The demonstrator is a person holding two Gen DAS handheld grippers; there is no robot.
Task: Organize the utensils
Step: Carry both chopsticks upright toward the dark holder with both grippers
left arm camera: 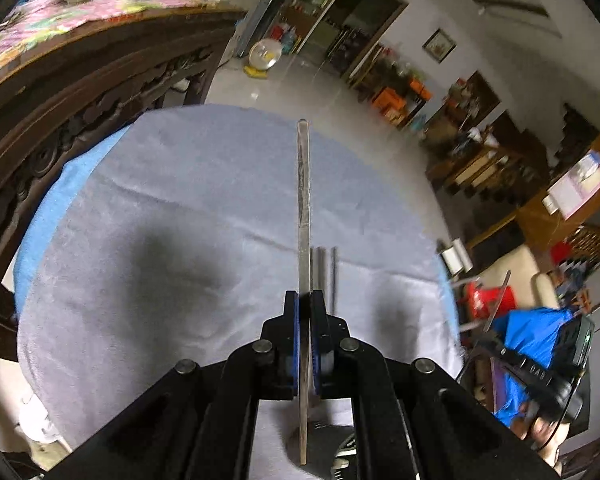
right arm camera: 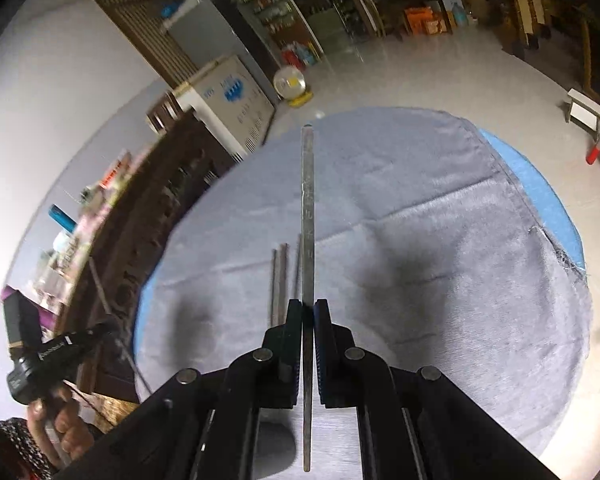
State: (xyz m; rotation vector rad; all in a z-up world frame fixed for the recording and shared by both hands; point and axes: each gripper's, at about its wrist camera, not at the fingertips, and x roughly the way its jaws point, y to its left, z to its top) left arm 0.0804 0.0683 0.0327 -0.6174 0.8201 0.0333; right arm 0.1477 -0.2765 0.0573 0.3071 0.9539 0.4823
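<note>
A grey cloth covers the counter. Left tongs are clamped on a flat metal utensil, held above it; right tongs likewise grip another metal strip. Thin metal rods lie on the cloth just beside.

Dim indoor light; soft dark shadows fall on the grey fleece cloth. Fisheye bending curves the edges, where background furniture smears with motion blur.
</note>
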